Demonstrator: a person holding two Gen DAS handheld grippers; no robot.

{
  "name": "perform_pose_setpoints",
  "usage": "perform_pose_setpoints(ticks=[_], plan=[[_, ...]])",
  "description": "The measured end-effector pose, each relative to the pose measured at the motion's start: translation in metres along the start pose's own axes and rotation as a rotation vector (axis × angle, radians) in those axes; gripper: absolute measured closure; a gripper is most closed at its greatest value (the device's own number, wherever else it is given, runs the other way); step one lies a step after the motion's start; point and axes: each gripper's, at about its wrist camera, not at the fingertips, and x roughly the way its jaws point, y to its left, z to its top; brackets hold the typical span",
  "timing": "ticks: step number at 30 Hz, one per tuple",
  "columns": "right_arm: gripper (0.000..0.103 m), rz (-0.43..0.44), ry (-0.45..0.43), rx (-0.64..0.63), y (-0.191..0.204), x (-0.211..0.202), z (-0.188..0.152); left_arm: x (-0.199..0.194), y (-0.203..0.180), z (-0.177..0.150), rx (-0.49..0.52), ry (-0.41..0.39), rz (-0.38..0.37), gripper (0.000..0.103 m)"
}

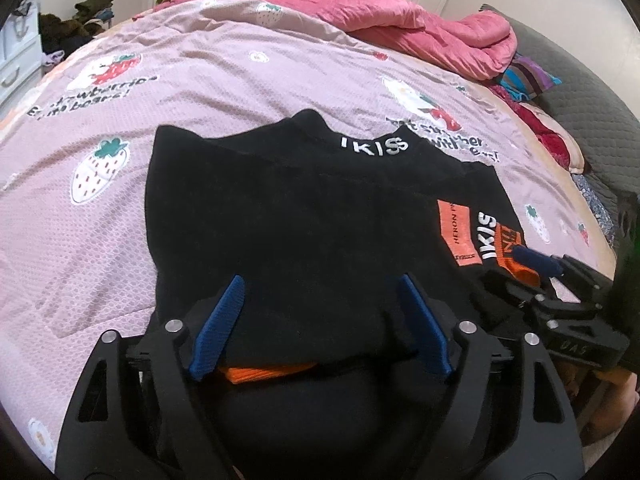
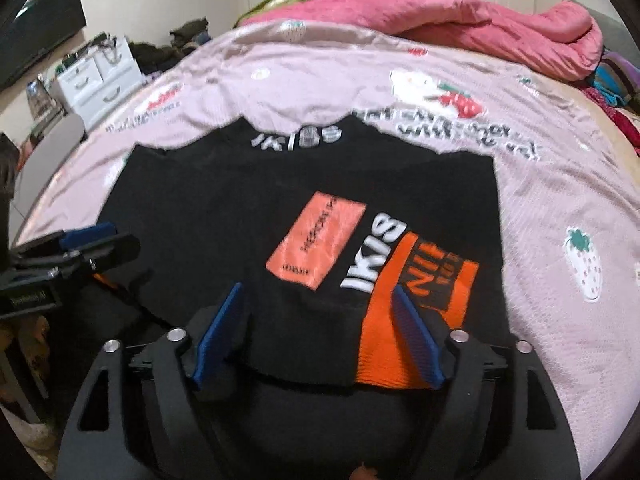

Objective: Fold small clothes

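A small black sweater (image 1: 304,208) lies flat on the pink strawberry-print bed cover (image 1: 200,92), its collar lettered in white at the far side. It carries a salmon patch (image 2: 316,240) and an orange ribbed cuff (image 2: 416,320). My left gripper (image 1: 320,284) stands open over the sweater's near hem, the black cloth lying between its blue fingers and an orange edge (image 1: 272,372) showing beneath. My right gripper (image 2: 320,292) is open over the near right part, its right finger (image 2: 416,340) above the orange cuff. Each gripper also appears in the other's view: right gripper (image 1: 536,264), left gripper (image 2: 88,236).
A bunched pink quilt (image 1: 420,28) lies along the far right of the bed, with striped cloth (image 1: 524,76) and a grey padded surface (image 1: 576,80) beyond it. White drawers (image 2: 96,80) and dark piled clothes (image 1: 80,20) stand left of the bed.
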Motion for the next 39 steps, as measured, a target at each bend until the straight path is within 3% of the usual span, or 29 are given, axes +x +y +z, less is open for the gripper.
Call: perform_pose_setpoints(ticks=[7,12,19,39], plan=[[0.011,0.0,-0.073,0.034,-0.008,-0.019,0.003,-0.013,0.003,0.002,0.004,-0.036,0.017,0.024],[0.007,-0.014,-0.104,0.049,-0.012,-0.026,0.004,-0.02,0.003,0.002,0.021,-0.06,0.042,0.009],[0.006,-0.016,-0.124,0.051,-0.014,-0.031,0.004,-0.028,-0.007,-0.003,0.115,-0.101,0.159,0.009],[0.006,-0.039,-0.221,0.064,-0.028,-0.07,-0.007,-0.059,0.021,-0.026,0.069,-0.12,0.135,0.009]])
